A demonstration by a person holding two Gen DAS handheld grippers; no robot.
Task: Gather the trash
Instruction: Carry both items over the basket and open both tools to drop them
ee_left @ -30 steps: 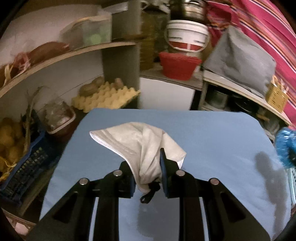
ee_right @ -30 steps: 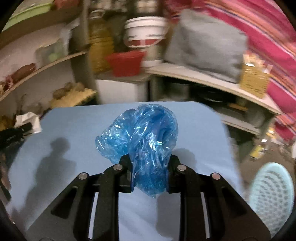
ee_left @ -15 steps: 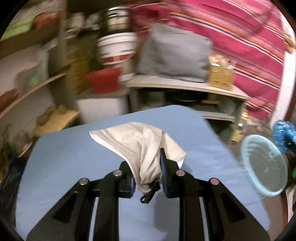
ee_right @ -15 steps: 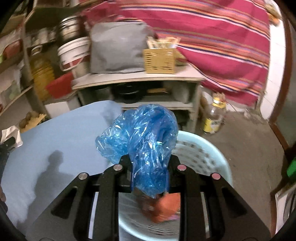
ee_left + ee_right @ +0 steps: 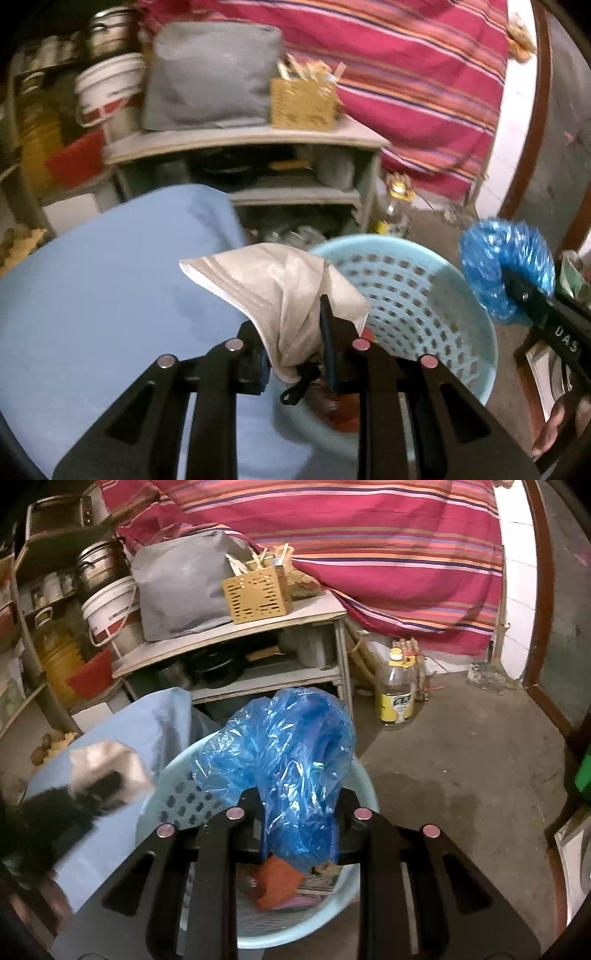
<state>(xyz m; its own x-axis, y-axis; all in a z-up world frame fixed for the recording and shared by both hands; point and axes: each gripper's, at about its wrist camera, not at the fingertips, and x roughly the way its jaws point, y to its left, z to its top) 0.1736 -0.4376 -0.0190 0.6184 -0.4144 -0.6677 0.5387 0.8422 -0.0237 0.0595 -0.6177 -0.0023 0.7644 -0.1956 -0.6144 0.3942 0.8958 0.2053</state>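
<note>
With the left gripper (image 5: 295, 347) clamping a crumpled white mask (image 5: 280, 288) and the right gripper (image 5: 299, 827) a blue plastic bag (image 5: 284, 753), we judge both poised over the basket (image 5: 354, 915), release pending.

The bag (image 5: 284, 760) is thin, glossy, crinkled blue plastic. The napkin (image 5: 273, 291) looks like soft matt paper. The basket (image 5: 417, 295) is smooth perforated plastic. The floor (image 5: 461, 775) is rough concrete.
</note>
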